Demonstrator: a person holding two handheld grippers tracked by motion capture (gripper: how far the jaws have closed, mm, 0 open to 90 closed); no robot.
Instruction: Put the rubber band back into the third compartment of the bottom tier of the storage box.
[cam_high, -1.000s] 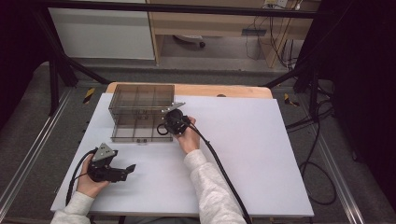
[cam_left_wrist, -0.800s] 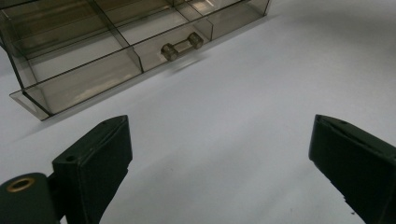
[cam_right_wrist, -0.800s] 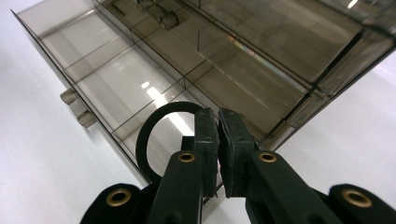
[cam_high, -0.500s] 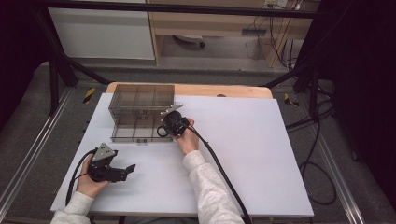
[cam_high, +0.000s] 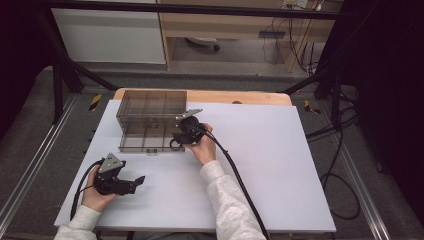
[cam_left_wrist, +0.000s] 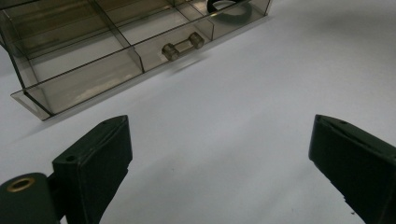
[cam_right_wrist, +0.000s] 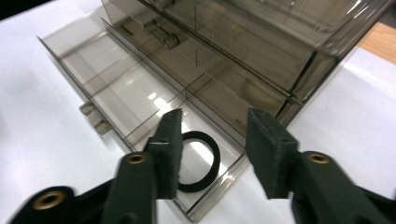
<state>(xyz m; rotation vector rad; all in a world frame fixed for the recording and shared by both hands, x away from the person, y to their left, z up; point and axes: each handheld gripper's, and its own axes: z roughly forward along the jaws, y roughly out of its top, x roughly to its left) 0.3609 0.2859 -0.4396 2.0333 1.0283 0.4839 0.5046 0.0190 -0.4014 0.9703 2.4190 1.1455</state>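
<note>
Nearest the person, at the front left of the white table (cam_high: 280, 165), the left hand (cam_high: 92, 196) holds the left gripper (cam_high: 131, 182) low over the bare surface, its jaws spread wide with nothing between them; in the left gripper view the two black jaws stand far apart over plain white tabletop, and a cable (cam_high: 80, 185) loops from the tool back past the wrist. Farther in, the right hand (cam_high: 204, 149), in a pale sleeve (cam_high: 225, 200), holds the right gripper (cam_high: 176, 137) at the right end of a pulled-out drawer (cam_high: 147, 142). That gripper's jaws are parted and grasp nothing; in the right gripper view they hang just above the drawer's end compartment, where a black ring (cam_right_wrist: 198, 161) lies flat on the floor of the compartment, partly hidden behind the left-hand jaw. The drawer is smoky clear plastic, split by dividers into several compartments, with a small bar handle (cam_left_wrist: 182, 45) on its front wall. Its thick black cable (cam_high: 235, 175) runs back along the forearm toward the table's near edge. Behind the drawer stands its clear cabinet (cam_high: 152, 106), set near the far left of the white top, and beyond that a strip of wooden board (cam_high: 240, 96) shows along the far edge.
</note>
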